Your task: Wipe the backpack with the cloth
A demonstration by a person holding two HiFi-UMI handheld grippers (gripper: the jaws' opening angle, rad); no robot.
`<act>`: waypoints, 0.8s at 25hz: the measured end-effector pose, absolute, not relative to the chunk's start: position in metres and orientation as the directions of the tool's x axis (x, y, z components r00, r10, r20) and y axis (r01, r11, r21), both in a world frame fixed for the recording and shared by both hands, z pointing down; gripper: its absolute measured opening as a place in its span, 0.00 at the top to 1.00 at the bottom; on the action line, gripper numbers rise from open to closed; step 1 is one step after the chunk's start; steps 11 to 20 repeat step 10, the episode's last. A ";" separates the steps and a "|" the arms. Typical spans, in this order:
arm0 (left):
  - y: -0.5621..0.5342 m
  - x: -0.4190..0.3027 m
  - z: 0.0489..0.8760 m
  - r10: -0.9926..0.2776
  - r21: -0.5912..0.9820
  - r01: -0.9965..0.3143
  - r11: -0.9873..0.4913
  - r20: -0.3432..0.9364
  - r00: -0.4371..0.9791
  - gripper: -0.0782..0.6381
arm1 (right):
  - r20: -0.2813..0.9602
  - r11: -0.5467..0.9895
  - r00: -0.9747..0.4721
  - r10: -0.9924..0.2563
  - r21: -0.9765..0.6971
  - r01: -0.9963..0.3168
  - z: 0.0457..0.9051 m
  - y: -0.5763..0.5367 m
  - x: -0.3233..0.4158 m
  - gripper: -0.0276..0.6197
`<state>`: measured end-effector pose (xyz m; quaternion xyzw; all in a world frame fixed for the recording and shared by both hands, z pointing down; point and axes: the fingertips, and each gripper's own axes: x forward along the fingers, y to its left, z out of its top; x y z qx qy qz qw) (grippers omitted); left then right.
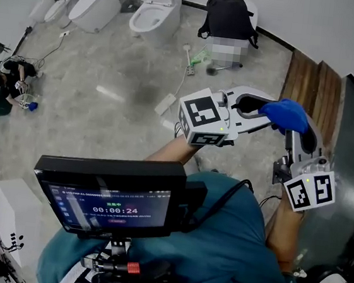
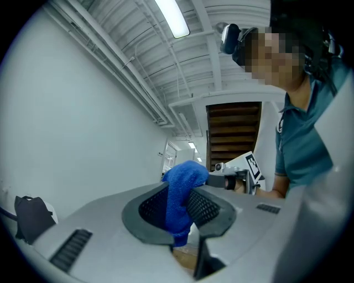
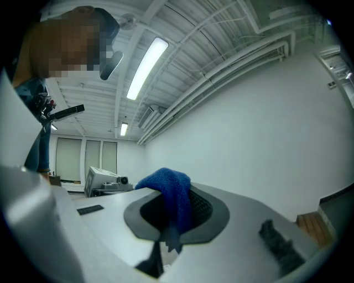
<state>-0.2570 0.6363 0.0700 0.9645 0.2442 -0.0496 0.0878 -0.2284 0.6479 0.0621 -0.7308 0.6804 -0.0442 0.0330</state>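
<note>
The black backpack (image 1: pixel 228 16) stands by the far wall, well apart from the blue cloth (image 1: pixel 286 114), on which the left tongs (image 1: pixel 263 118) and right tongs (image 1: pixel 290 137) are both clamped, so all the wiping is judged yet to come.

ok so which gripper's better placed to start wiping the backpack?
Left, marginally. Both the left gripper and right gripper are shut on the blue cloth, but only the left gripper view shows the backpack. It is far across the room, so neither reaches yet.
</note>
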 end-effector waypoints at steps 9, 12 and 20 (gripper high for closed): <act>0.599 -0.258 0.077 0.459 0.155 0.475 -0.866 -0.131 0.879 0.78 | 0.029 -0.069 0.066 -0.997 -0.119 -0.990 0.068 0.610 -0.230 0.91; 0.589 -0.255 0.076 0.459 0.156 0.476 -0.866 -0.131 0.879 0.79 | 0.029 -0.073 0.070 -0.997 -0.122 -0.990 0.067 0.600 -0.227 0.91; 0.589 -0.255 0.076 0.459 0.156 0.476 -0.866 -0.131 0.879 0.79 | 0.029 -0.073 0.070 -0.997 -0.122 -0.990 0.067 0.600 -0.227 0.91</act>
